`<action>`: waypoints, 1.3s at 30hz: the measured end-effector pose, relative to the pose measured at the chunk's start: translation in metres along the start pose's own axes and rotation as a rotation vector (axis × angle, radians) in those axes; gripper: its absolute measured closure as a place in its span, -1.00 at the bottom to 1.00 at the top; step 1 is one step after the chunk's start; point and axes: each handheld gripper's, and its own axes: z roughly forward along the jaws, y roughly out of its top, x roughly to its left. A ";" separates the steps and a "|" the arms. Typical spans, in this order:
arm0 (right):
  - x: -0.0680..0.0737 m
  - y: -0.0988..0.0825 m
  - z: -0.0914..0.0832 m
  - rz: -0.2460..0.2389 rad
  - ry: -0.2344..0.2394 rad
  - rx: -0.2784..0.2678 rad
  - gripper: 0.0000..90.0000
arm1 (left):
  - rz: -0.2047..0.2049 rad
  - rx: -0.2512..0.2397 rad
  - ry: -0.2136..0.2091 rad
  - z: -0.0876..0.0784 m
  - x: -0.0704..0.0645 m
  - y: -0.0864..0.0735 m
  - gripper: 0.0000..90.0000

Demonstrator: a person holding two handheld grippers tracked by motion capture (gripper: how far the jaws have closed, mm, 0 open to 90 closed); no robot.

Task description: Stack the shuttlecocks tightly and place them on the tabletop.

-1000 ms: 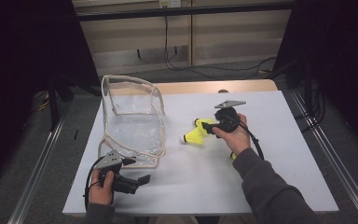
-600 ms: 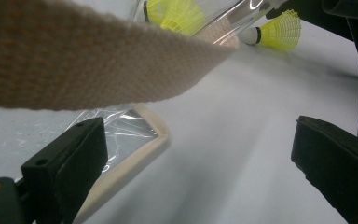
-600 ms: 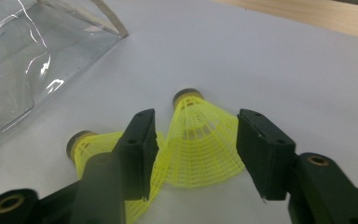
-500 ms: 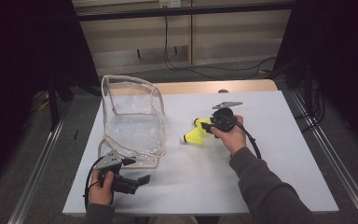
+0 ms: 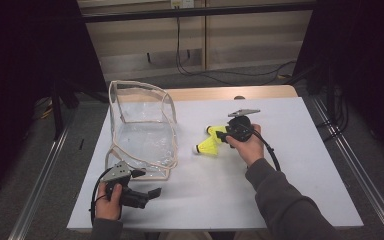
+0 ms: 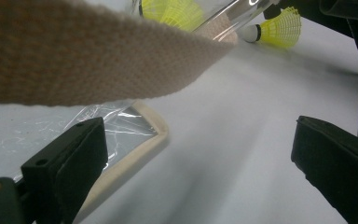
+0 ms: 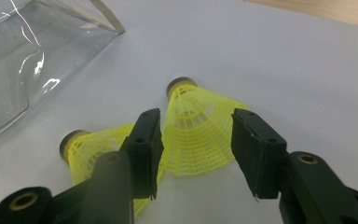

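- White table (image 5: 290, 180) carries everything.
- Clear bag (image 5: 142, 127) with tan trim stands at the table's left.
- Left gripper (image 5: 147, 196) rests by the bag's near edge, jaws apart on nothing.
- Right gripper (image 7: 196, 140) has just been closing; its jaws hug one shuttlecock (image 7: 198, 128).
- A second shuttlecock (image 7: 95, 144) lies touching it, left.

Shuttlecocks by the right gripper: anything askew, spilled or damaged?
Nothing stands out. Two yellow shuttlecocks lie on their sides on the white table, skirts intact; the right gripper straddles one. The clear bag stands open nearby.
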 end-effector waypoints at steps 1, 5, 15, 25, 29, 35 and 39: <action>0.000 0.000 0.000 -0.001 -0.001 0.003 0.16 | 0.002 0.002 0.000 0.000 0.000 0.000 -0.92; -0.001 -0.003 0.000 0.019 0.013 0.007 0.13 | 0.002 0.000 0.002 0.000 0.000 0.000 -0.92; 0.002 -0.002 0.014 0.031 0.048 0.019 0.54 | 0.002 0.000 0.002 0.000 0.000 0.000 -0.92; -0.003 0.000 0.014 0.037 0.070 -0.002 1.00 | 0.000 -0.002 0.003 0.000 0.000 -0.001 -0.92; -0.006 0.002 0.008 0.031 0.057 -0.015 1.00 | 0.002 0.002 0.002 0.000 0.000 -0.001 -0.92; -0.009 0.003 -0.002 0.025 0.052 -0.020 1.00 | 0.002 0.005 0.005 0.000 0.000 -0.001 -0.92; -0.011 0.003 -0.007 0.030 0.055 -0.018 1.00 | 0.001 0.000 0.004 0.000 0.000 -0.001 -0.92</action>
